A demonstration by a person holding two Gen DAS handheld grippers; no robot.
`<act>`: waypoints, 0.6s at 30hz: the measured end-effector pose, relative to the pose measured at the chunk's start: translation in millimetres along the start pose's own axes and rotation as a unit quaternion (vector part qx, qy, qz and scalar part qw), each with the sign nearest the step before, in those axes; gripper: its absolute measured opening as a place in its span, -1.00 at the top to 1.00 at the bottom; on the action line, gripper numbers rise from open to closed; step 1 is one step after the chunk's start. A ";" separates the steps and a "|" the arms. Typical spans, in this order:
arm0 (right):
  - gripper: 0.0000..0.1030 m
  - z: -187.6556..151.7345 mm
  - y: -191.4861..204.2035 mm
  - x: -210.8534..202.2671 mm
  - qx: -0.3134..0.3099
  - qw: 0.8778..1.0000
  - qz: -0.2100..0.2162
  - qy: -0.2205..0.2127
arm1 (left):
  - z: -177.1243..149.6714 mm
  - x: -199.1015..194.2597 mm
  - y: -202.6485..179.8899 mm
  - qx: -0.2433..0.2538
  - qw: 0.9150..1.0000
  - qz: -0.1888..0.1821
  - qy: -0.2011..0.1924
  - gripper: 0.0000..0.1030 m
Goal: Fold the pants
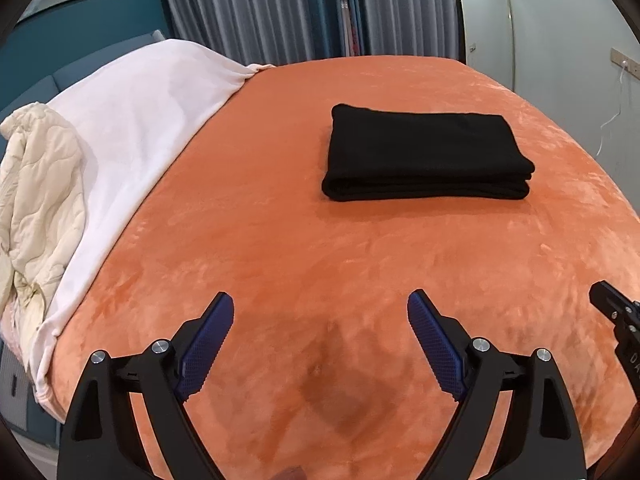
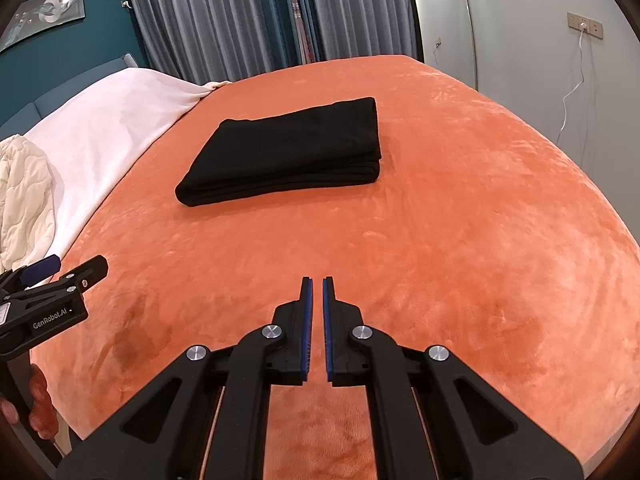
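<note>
Plush orange bed cover (image 1: 280,240) fills my view. Black pants (image 1: 426,152), a soft folded rectangle, lie upper centre, long axis running left-right. My left claw (image 1: 320,312) gapes wide, empty; right claw (image 2: 317,284) nearly closed, empty.

Your right gripper (image 2: 317,284) has its jaws nearly together with nothing between them. The folded black pants (image 2: 288,152) lie ahead on the orange blanket (image 2: 460,220), well clear of the jaws; your left gripper (image 2: 76,272) sits to their left.

left tool (image 1: 320,300): jaws standing wide apart, holding nothing | right tool (image 2: 317,280): pads sitting nearly together, gripping nothing
</note>
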State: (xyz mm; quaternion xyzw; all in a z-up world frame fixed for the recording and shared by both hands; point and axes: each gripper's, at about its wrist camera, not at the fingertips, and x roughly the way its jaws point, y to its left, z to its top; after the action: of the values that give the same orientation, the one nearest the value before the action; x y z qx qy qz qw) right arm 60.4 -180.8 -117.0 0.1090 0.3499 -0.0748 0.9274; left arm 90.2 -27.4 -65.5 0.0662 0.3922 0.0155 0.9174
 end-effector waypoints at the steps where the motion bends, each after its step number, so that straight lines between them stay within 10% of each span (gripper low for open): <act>1: 0.93 -0.2 0.4 0.2 0.000 1.000 -0.001 0.000 | 0.8 -2.2 -0.7 0.000 1.000 0.005 -0.006 -0.68; 18: 0.92 3.1 4.3 -12.3 -0.005 1.000 -0.004 -0.012 | 5.7 -25.5 1.0 -0.015 0.998 -0.009 -0.055 -0.79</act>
State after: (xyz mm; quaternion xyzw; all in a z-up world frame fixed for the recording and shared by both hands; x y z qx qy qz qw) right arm 54.1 -176.7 -106.0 0.1025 0.3394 -0.0779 0.9318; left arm 76.7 -29.1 -43.2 0.0499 0.3412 0.0092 0.9386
